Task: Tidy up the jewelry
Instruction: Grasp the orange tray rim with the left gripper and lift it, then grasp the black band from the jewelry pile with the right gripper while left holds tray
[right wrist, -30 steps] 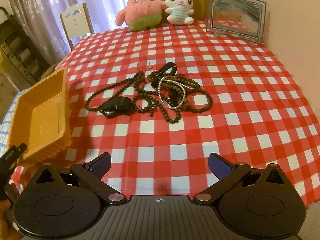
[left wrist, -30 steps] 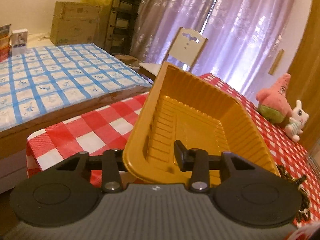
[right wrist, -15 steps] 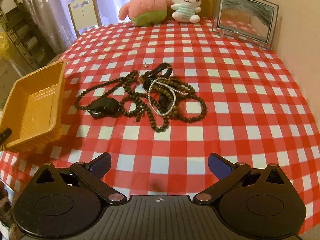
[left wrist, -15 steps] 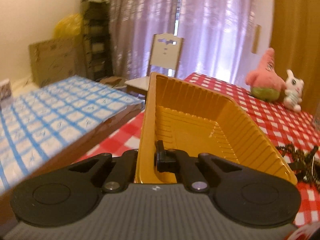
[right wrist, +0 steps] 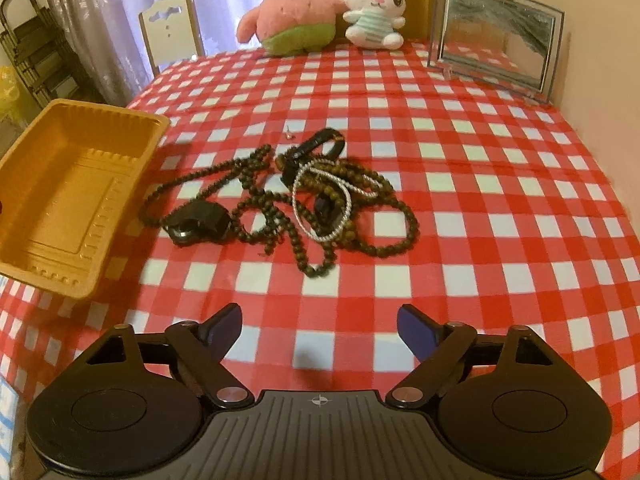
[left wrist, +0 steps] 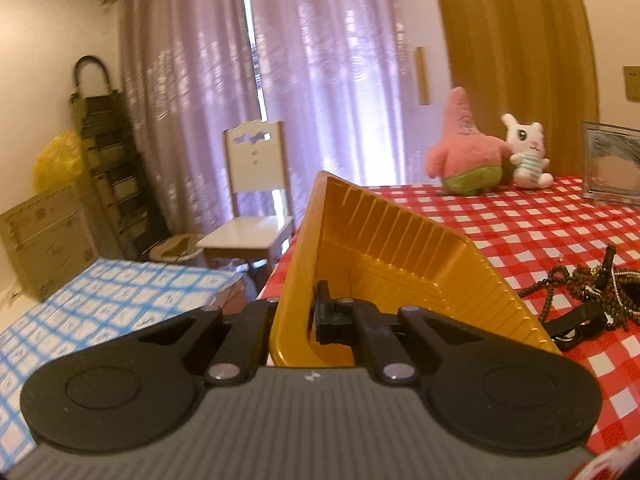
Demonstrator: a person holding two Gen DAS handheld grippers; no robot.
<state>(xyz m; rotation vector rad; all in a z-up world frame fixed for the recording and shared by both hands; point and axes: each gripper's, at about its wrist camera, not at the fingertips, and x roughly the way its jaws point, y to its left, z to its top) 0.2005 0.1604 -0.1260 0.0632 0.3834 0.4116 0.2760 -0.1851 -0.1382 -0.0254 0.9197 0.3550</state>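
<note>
A yellow plastic tray (left wrist: 400, 248) fills the left wrist view, and my left gripper (left wrist: 308, 314) is shut on its near rim, one finger inside the tray and one outside. In the right wrist view the same tray (right wrist: 76, 184) sits at the table's left edge with nothing in it. A tangle of jewelry (right wrist: 304, 192) lies mid-table: dark bead strands, a white bead bracelet (right wrist: 320, 200), a black watch (right wrist: 200, 222) and a small stud (right wrist: 288, 133). My right gripper (right wrist: 320, 324) hovers short of the pile, jaws closing with nothing between them.
The red-and-white checked tablecloth (right wrist: 480, 208) covers the table. A pink star plush (right wrist: 292, 8), a white bunny plush (right wrist: 376, 12) and a glass picture frame (right wrist: 496, 36) stand along the far edge. A white chair (left wrist: 256, 200) and a blue-checked bed (left wrist: 100, 304) lie beyond the left side.
My left gripper closed on the tray's rim, then rolled and rose with it, swinging toward the table. My right gripper's jaws narrowed and it dropped a little toward the jewelry.
</note>
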